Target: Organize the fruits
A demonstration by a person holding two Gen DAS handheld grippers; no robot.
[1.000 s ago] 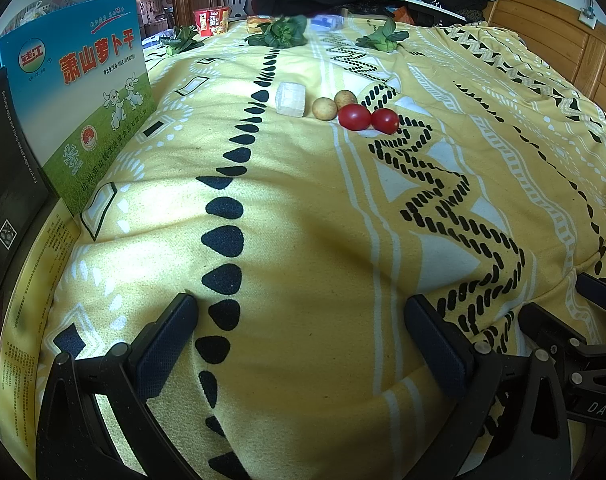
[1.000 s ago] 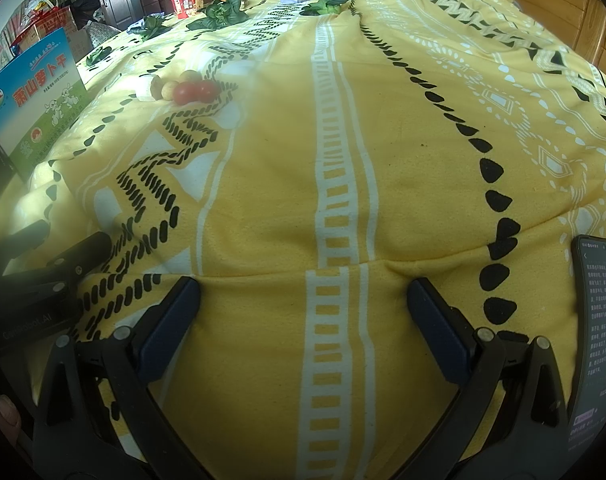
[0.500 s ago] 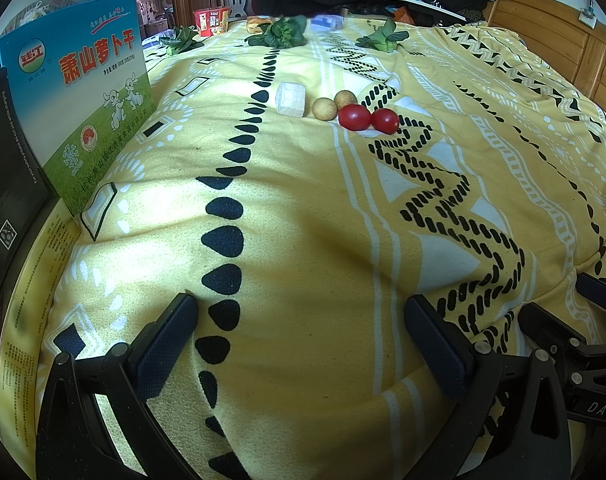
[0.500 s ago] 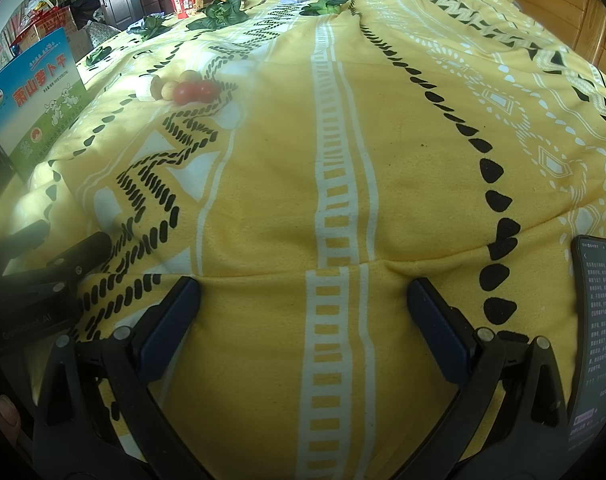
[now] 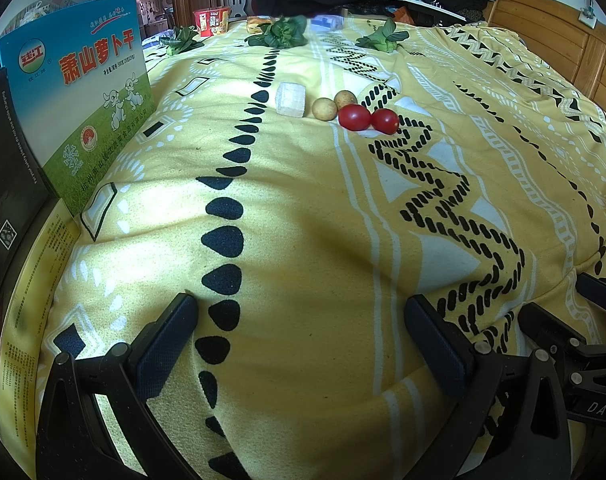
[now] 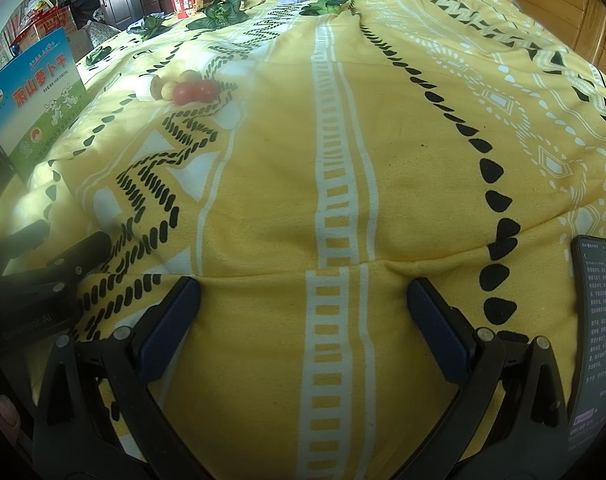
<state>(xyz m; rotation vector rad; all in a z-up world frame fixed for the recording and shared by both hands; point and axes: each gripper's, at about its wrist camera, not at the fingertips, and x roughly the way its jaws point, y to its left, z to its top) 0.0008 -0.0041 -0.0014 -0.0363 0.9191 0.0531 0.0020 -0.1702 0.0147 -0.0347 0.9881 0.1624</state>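
Observation:
Two red tomatoes (image 5: pixel 354 117) (image 5: pixel 385 121) and two small tan round fruits (image 5: pixel 324 109) (image 5: pixel 345 99) lie in a cluster on the yellow patterned blanket (image 5: pixel 303 208), next to a white block (image 5: pixel 290 99). The same cluster shows far left in the right wrist view, tomatoes (image 6: pixel 193 91). My left gripper (image 5: pixel 299 340) is open and empty, low over the blanket, well short of the fruits. My right gripper (image 6: pixel 303 316) is open and empty, to the right of the left one, far from the fruits.
A blue-green printed box (image 5: pixel 79 100) stands at the left. Leafy greens (image 5: pixel 281 33) (image 5: pixel 381 38), a red cup (image 5: pixel 211 21) and piled clothes lie at the far end. A phone (image 6: pixel 595 328) lies at the right. A wooden bed frame (image 5: pixel 563 48) runs along the right.

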